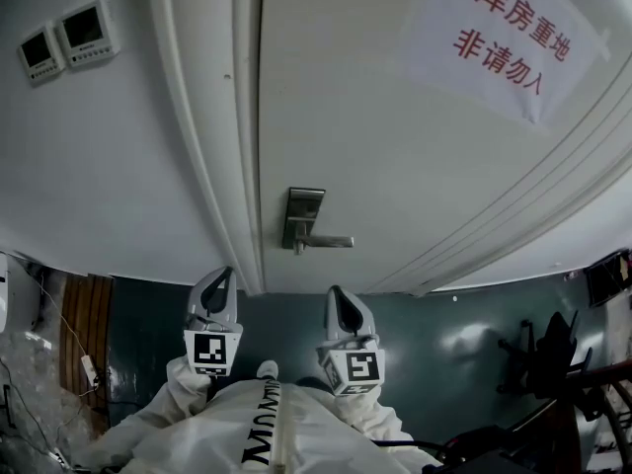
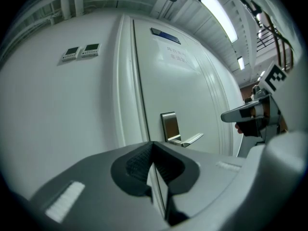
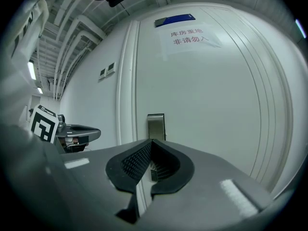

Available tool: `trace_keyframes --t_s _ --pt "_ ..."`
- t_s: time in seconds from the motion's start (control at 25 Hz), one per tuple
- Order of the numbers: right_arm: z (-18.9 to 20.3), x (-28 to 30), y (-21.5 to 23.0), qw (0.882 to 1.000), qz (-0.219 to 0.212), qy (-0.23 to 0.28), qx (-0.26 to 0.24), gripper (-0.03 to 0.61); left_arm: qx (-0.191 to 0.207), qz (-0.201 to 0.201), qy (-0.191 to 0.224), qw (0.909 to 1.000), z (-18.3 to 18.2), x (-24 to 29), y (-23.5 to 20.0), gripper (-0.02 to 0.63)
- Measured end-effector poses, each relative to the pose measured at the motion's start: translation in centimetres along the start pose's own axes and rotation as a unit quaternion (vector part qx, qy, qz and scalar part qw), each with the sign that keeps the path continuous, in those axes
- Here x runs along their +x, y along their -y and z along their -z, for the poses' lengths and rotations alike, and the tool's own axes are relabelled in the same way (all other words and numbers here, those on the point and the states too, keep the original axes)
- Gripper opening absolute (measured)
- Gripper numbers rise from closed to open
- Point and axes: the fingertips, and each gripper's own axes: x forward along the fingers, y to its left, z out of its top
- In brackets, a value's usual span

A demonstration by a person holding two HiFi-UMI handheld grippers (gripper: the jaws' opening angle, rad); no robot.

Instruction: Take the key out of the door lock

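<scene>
A steel lock plate (image 1: 302, 212) with a lever handle (image 1: 329, 241) sits on the white door (image 1: 395, 146). A small stub (image 1: 296, 250) pokes out at the plate's lower end; it is too small to identify as the key. My left gripper (image 1: 226, 274) and right gripper (image 1: 334, 291) hang side by side below the lock, well short of the door, both shut and empty. In the left gripper view the jaws (image 2: 153, 143) meet below the plate (image 2: 169, 126) and the handle (image 2: 191, 139). From the right gripper (image 3: 151, 141) the plate (image 3: 155, 126) shows straight ahead.
The door frame (image 1: 222, 166) runs left of the lock. A paper notice (image 1: 513, 42) with red characters hangs on the door. Two wall panels (image 1: 69, 38) are at upper left. On the dark floor (image 1: 296, 324) cables (image 1: 39, 383) lie at left and equipment (image 1: 563, 363) stands at right.
</scene>
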Motion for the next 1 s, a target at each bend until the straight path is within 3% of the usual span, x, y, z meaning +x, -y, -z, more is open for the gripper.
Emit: trace_keyframes --t_s 0.48,0.76,0.8,0.84,1.0 --pt "-0.3 1.1 2.6 0.999 -0.051 -0.011 0.001 0.0 -0.052 -0.042 -0.019 0.9976 -0.3 0.8 2.0 0.0" --pt "0.3 0.0 3.9 0.998 -0.054 -0.014 0.005 0.0 -0.097 -0.024 -0.041 0.9941 1.2 1.4 4.1 0.002" --pt "0.2 -0.1 4.1 0.999 -0.052 -0.013 0.005 0.0 -0.108 -0.018 -0.049 0.9928 1.6 1.5 4.5 0.013" --pt "0.2 -0.4 4.3 0.999 -0.049 -0.013 0.006 0.0 -0.119 -0.01 -0.056 0.9912 2.0 1.7 4.8 0.086" --pt "-0.1 -0.9 4.8 0.999 -0.041 -0.011 -0.001 0.0 -0.16 0.008 -0.069 0.9846 2.8 2.3 5.6 0.099"
